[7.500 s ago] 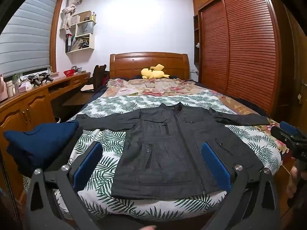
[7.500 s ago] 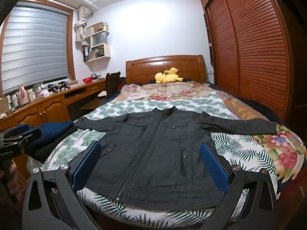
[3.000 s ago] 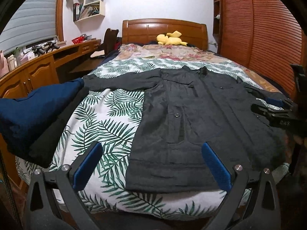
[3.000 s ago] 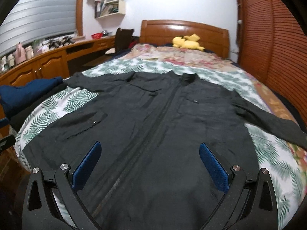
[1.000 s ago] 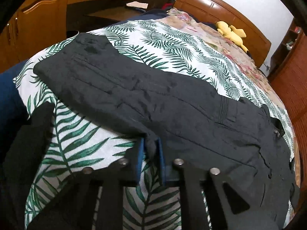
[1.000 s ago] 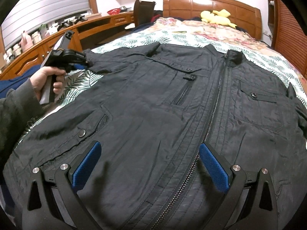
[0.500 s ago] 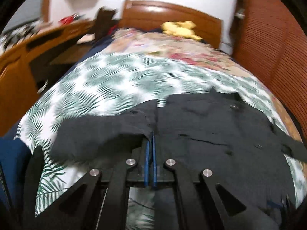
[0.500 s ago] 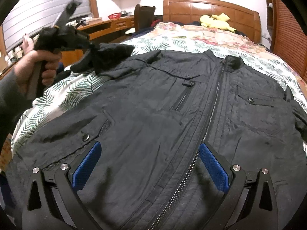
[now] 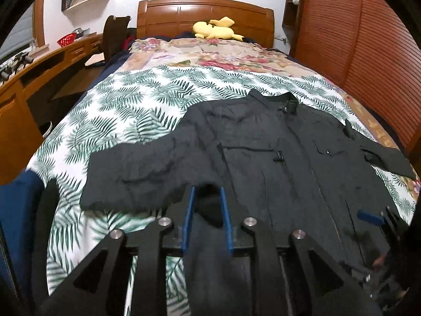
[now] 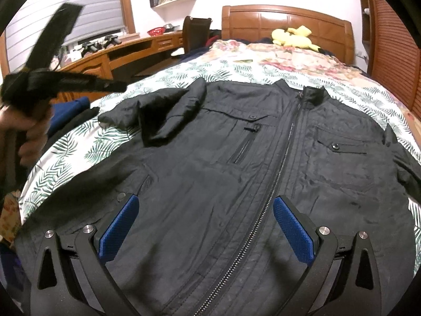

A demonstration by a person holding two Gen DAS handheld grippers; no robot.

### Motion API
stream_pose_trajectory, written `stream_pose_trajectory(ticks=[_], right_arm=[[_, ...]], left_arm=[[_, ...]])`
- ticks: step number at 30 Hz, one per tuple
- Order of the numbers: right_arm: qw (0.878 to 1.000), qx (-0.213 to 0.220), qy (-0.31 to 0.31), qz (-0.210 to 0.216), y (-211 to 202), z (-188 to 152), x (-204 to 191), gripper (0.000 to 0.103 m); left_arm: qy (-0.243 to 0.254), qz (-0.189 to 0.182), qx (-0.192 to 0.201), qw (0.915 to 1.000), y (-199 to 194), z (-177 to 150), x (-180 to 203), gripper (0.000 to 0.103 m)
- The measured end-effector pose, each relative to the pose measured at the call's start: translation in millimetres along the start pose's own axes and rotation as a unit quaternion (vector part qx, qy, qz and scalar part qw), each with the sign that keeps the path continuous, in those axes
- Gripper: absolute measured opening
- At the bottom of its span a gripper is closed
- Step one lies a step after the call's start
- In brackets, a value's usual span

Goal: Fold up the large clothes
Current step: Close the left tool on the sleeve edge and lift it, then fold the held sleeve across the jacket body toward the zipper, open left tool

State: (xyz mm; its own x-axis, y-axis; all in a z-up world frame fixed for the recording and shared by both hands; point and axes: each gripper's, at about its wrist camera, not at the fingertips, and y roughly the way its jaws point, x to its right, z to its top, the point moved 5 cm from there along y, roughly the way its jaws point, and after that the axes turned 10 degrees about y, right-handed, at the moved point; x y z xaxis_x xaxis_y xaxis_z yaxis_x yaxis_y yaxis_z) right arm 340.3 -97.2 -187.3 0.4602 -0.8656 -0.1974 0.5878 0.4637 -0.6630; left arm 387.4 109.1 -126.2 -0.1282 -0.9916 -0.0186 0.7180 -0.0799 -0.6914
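Item: black zip jacket (image 10: pixel 252 179), lying face up across the leaf-print bedspread (image 9: pixel 126 110), collar toward the headboard (image 9: pixel 205 13), hem at the near edge of the bed.

Step in hand, as we judge it: the first sleeve fold. The sleeve (image 10: pixel 163 113) at the left of the right-wrist frame lies doubled back across the shoulder in a loose, uneven heap.

Left gripper (image 9: pixel 206 218): we note its jaws have just been opening. They stand a little apart with dark cloth between the blue pads (image 9: pixel 188 218); whether the pads press on it we cannot tell from this view. In the right-wrist view the same tool, in the person's hand (image 10: pixel 29 129), is raised at upper left, clear of the bed and blurred.

Right gripper (image 10: pixel 206 226): jaws spread wide, empty, hovering over the lower front near the zip.

Next move, in our judgement: flatten the dropped sleeve, then bring the other sleeve (image 9: pixel 384 158), which trails toward the right edge of the bed, inward likewise.

Edges and room: open bedspread above the collar; a dark blue garment (image 9: pixel 15 210) piled at lower left beside the bed; wooden desk (image 9: pixel 39 63) along the left, slatted wardrobe (image 9: pixel 355 52) at right; yellow plush toy (image 9: pixel 215 29) by the headboard, well apart.
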Motion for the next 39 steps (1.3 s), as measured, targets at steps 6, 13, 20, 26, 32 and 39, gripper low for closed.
stream_pose_trajectory(ticks=[6,13,20,26,32,39], right_arm=[[1.000,-0.006,-0.004,-0.003,4,-3,-2,0.103],[1.000,-0.012,-0.009,-0.006,9,-7,-4,0.103],[1.000,-0.023,-0.007,-0.003,15,-9,-3,0.103],[1.000,-0.030,-0.006,-0.003,20,-11,-4,0.103],[0.999,-0.035,-0.002,-0.002,23,-12,-1,0.103],[1.000,-0.030,-0.004,-0.002,20,-10,-2,0.103]], left_arm=[[-0.018,0.047,-0.005,0.9987,0,-21,-38,0.028],[-0.057,0.094,-0.013,0.9939,19,-36,-100,0.035],[-0.083,0.122,-0.057,0.9874,59,-62,-146,0.040],[-0.115,0.097,-0.068,0.9863,75,-70,-157,0.043],[-0.135,0.095,-0.076,0.9834,81,-75,-158,0.043],[-0.102,0.114,-0.055,0.9867,63,-60,-149,0.005]])
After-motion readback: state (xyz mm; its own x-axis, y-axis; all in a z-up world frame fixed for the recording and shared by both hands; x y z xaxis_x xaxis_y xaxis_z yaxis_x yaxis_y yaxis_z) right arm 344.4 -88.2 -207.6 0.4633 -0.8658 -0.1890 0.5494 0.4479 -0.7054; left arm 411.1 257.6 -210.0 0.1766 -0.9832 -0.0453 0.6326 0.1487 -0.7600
